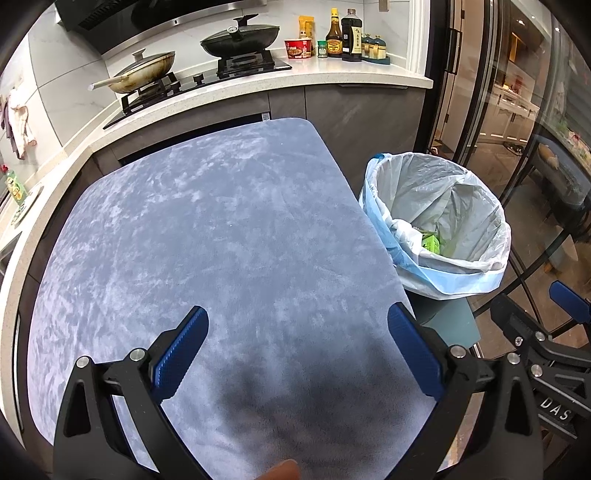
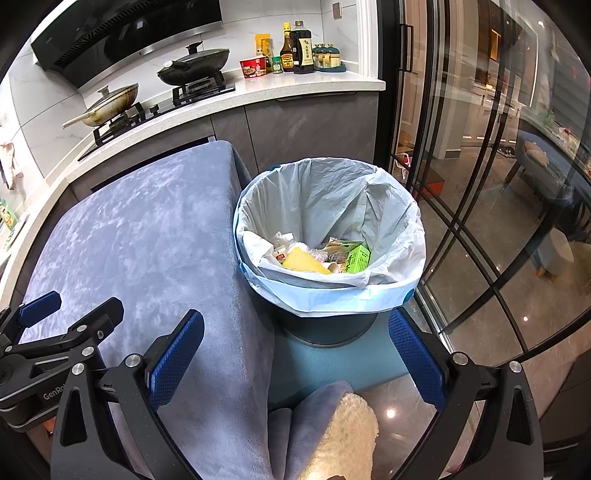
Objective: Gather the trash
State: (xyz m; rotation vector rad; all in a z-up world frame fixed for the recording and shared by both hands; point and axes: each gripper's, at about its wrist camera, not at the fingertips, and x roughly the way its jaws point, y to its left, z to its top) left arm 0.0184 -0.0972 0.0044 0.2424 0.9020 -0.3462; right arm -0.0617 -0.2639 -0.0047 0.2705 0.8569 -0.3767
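A trash bin point(image 2: 328, 229) lined with a pale blue bag stands right of the table covered in blue-grey cloth point(image 2: 147, 236). Inside lie a yellow sponge point(image 2: 304, 263), a green carton point(image 2: 357, 258) and wrappers. The bin also shows in the left wrist view point(image 1: 436, 221), with the carton point(image 1: 431, 243) visible. My left gripper point(image 1: 297, 345) is open and empty, low over the cloth point(image 1: 207, 236). My right gripper point(image 2: 295, 345) is open and empty, near the table's right edge, in front of the bin. Each gripper shows at the other view's edge.
A kitchen counter point(image 1: 332, 72) runs behind the table with a stove, two lidded pans point(image 1: 240, 37), sauce bottles point(image 1: 351, 35) and a noodle cup point(image 1: 298, 48). Glass sliding doors point(image 2: 480, 166) stand right of the bin. The bin sits on a teal stool point(image 2: 332, 362).
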